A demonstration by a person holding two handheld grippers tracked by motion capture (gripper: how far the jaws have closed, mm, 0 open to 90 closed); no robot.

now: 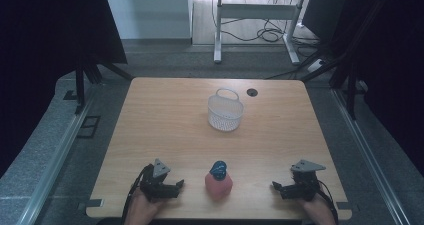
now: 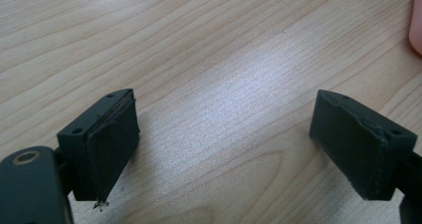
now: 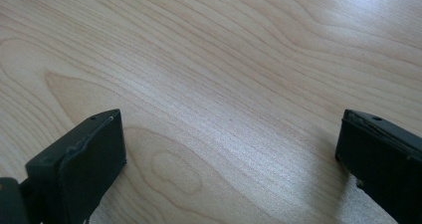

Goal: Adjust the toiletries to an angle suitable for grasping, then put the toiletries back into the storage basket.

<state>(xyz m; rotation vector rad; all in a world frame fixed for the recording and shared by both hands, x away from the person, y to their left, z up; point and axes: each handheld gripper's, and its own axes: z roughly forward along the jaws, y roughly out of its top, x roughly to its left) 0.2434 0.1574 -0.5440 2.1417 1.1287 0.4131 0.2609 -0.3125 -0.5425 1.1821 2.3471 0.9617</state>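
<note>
Table (image 1: pixel 165 130): I see a light wood top. A dark round grommet (image 1: pixel 252 92) sits toward 12 o'clock, near the far edge.

Basket (image 1: pixel 225 110): I read a white mesh basket with a loop handle, upright, at about 12 o'clock from the table centre, just at 7 o'clock of the grommet and apart from it. I cannot tell whether it holds anything.

Bottle (image 1: pixel 218 182): I see a pink, squat bottle with a blue cap, standing near the near edge at 6 o'clock, between the two grippers and touching neither. In the left gripper view a pink edge of it (image 2: pixel 416 25) shows at 2 o'clock.

Left gripper (image 1: pixel 179 184): I see it held in the left hand (image 1: pixel 142 207) at 7 o'clock on the table, low over the wood, pointing toward the bottle. In the left gripper view (image 2: pixel 224 144) the jaws stand wide apart with bare wood between them; nothing is gripped.

Right gripper (image 1: pixel 275 186): I see it held in the right hand (image 1: pixel 320 210) at 5 o'clock, low over the wood, also pointing toward the bottle. In the right gripper view (image 3: pixel 231 159) the jaws stand wide apart over bare wood; nothing is gripped.

Spacing: I read the basket as well apart from the bottle and from both grippers.
</note>
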